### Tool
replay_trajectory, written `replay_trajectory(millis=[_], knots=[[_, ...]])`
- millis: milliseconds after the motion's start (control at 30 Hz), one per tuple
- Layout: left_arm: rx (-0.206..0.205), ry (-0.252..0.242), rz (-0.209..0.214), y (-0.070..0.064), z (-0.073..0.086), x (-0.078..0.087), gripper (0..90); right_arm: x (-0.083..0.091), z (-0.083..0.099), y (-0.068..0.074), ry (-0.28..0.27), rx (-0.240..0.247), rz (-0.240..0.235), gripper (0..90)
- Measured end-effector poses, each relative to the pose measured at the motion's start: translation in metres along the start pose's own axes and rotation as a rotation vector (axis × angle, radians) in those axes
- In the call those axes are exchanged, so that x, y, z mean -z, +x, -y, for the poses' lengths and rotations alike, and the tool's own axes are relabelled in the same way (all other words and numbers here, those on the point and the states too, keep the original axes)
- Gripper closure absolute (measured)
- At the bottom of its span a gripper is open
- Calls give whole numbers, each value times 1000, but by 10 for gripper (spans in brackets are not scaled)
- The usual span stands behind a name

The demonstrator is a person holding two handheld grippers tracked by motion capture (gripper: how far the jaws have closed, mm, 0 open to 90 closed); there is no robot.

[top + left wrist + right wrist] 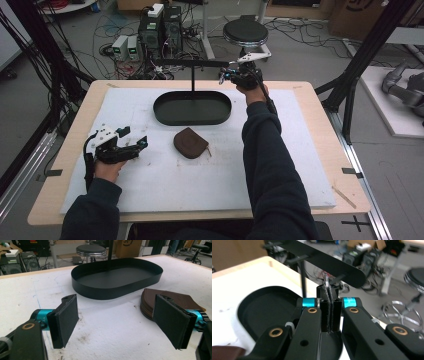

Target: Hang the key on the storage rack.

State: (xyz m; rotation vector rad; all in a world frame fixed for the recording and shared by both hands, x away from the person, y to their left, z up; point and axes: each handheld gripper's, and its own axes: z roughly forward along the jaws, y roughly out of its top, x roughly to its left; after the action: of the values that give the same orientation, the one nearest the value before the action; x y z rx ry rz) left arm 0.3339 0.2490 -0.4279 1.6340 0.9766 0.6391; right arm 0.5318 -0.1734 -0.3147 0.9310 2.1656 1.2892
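1. Left gripper: low over the white mat, left-centre of the table. Jaws spread wide, nothing btwn them, touching nothing. In the left gripper view the pads stand well apart w/ bare mat btwn.
2. Brown pouch: flat on the mat at centre, just right of the left gripper's tips, apart from them. Left gripper view: pouch sits behind the far jaw, zip edge toward the camera.
3. Black oval tray: on the mat beyond the pouch, near but not touching. Thin post rises from its rear, carrying a horizontal black bar. Left gripper view: tray has nothing lying in it.
4. Right gripper: raised at the bar's right end, above the tray's far right edge, well apart from the pouch. Right gripper view: jaws pressed together, pinching a small thin clear/silvery item that pokes up past the tips; what it is, can't tell. Bar runs just beyond the tips; contact can't be told.
5. Black round stool: on the floor beyond the table.
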Motion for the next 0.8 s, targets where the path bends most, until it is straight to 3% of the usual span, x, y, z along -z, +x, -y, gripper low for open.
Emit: replay_trajectory(millis=[167,200,267,333,400,533,600,667,767,800], knots=[[2,0,2,0,0,0,208,-11,2,0,5,-27,58,876],[3,-2,2,0,0,0,208,-13,3,0,17,-35,82,849],[5,-1,2,0,0,0,208,-15,6,0,44,-59,132,699],[4,0,1,1,0,1,208,-10,10,-1,38,-82,125,664],[5,-1,0,1,1,1,208,-2,14,-1,42,-57,132,599],[2,-1,8,0,0,1,209,25,18,2,97,-32,91,467],[1,-4,7,1,0,2,209,42,24,8,41,11,76,459],[5,-5,9,1,0,2,209,65,32,15,50,52,67,405],[8,-17,22,0,0,2,208,95,47,20,70,37,58,311],[8,-26,27,0,0,2,206,106,54,21,50,38,62,303]])
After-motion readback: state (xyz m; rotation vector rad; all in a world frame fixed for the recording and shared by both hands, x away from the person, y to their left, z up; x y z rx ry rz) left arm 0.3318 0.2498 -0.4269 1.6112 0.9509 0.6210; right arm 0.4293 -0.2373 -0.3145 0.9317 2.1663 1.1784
